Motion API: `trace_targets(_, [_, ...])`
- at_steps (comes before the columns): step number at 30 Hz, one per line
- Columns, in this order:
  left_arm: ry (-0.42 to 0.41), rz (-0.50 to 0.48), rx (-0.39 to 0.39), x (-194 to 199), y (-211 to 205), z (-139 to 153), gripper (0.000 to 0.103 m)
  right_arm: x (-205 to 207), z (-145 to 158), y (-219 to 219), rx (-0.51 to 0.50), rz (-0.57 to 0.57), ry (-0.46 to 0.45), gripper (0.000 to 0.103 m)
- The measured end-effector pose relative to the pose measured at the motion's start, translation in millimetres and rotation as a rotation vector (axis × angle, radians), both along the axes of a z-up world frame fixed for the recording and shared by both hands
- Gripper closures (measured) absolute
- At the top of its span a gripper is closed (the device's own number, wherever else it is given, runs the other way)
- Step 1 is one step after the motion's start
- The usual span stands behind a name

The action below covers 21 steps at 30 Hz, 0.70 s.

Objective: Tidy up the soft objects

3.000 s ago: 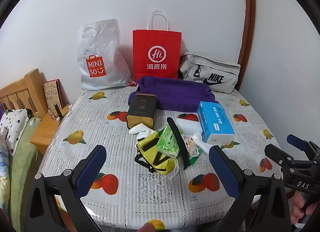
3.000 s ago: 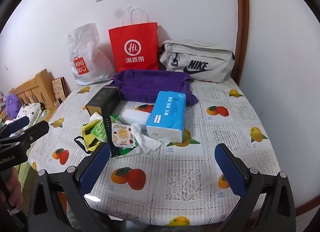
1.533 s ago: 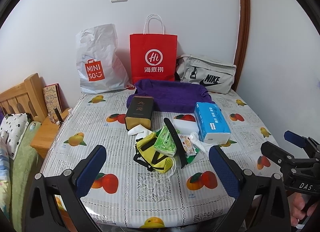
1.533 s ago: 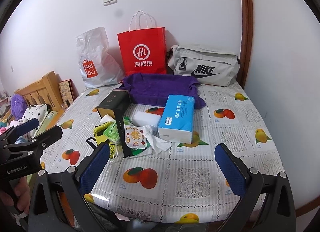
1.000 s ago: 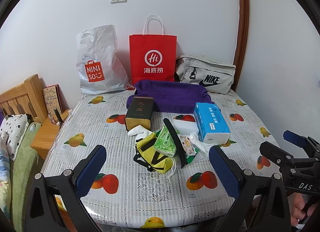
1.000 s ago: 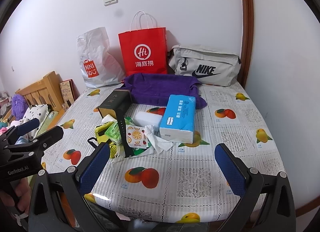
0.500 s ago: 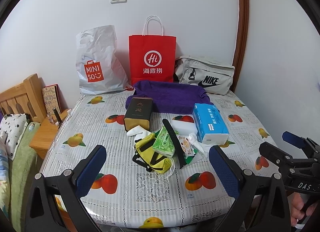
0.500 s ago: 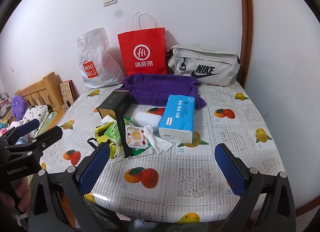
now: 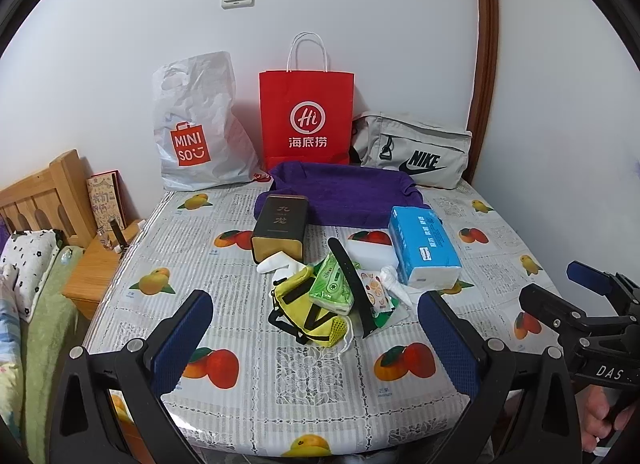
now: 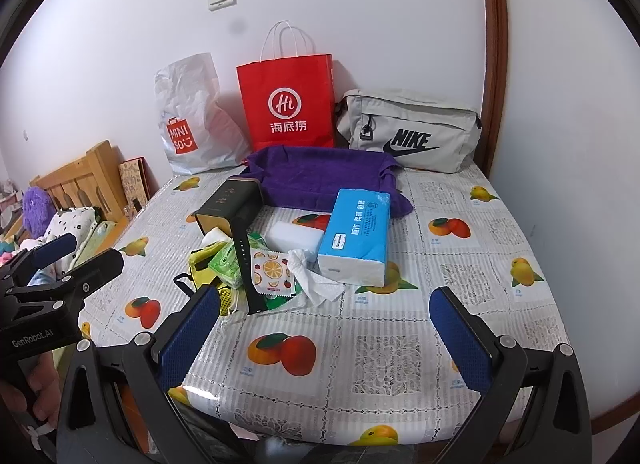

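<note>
Tools (image 9: 312,338) (image 10: 324,336) two, bags (image 9: 306,112) three

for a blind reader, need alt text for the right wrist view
Open right gripper hovers at the near edge of a fruit-print table holding a blue tissue pack, small packets and purple towel.

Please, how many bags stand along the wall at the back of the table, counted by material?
Paper bags: 1, the red paper bag with white handles.
Plastic bags: 1, the white plastic bag with an orange logo.
Fabric bags: 1, the grey fabric bag with a black logo.
Total: 3.
</note>
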<state>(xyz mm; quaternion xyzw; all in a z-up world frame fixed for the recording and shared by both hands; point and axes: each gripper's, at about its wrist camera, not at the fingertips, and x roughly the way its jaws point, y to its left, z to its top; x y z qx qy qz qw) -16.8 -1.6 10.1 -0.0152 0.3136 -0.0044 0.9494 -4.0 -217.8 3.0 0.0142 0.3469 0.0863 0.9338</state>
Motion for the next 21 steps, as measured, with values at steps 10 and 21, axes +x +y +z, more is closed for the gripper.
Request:
trace_targets(10, [0.003,0.012,-0.004,4,4,-3,0.0,4,-1,-2,-0.009,0.001,-0.016,0.0])
trace_targets(21, [0.141,0.045,-0.046,43,31,-57,0.003,31,-39,-10,0.041,0.012,0.068,0.0])
